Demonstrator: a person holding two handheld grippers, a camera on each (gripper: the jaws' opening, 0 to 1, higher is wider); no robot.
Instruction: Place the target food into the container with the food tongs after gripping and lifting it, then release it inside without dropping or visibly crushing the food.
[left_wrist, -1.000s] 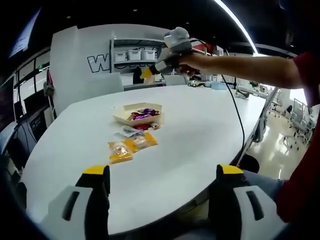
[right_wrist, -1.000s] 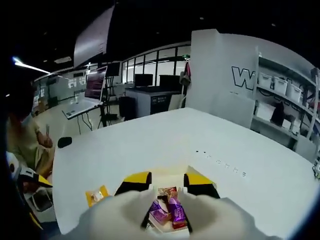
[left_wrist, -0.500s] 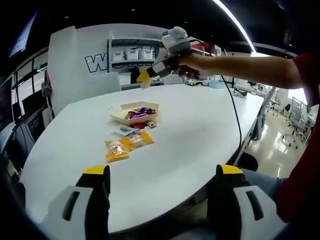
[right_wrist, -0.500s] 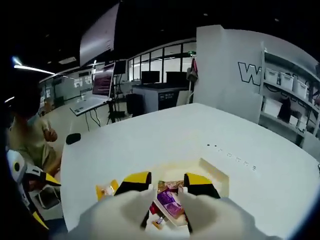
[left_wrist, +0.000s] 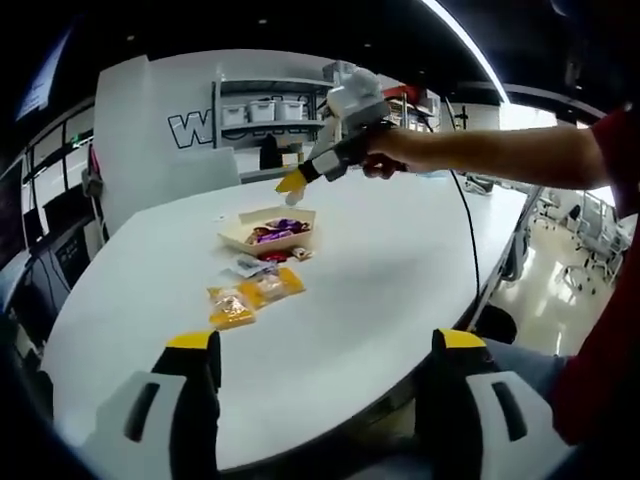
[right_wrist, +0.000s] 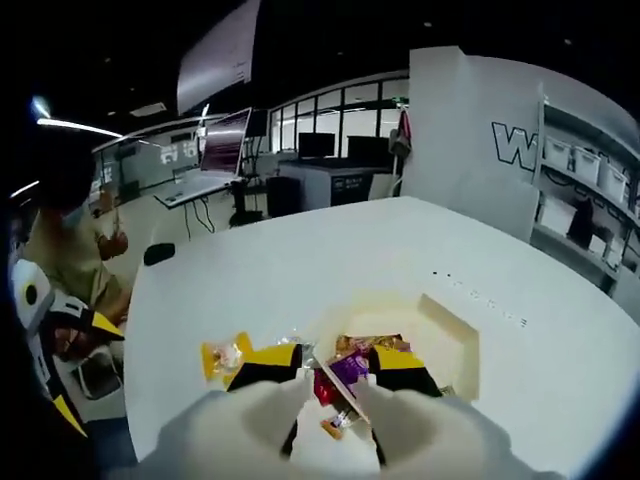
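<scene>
Snacks (left_wrist: 250, 295) beside tray (left_wrist: 232, 238); right tongs (right_wrist: 335, 372) above, seemingly empty.

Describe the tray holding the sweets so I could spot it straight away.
On the big white table, look near the middle, just beyond the two yellow snack packets. The tray is a shallow cream paper box with angled walls, holding purple-wrapped sweets. It is the one open container there; the things beside it lie flat.

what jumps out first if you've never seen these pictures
A shallow cream container of purple and red wrapped snacks sits mid-table on the big white table, with the right gripper held just above it by an outstretched arm. Two yellow snack packets lie loose on the table nearer the left gripper, whose jaws stand wide apart.
</scene>
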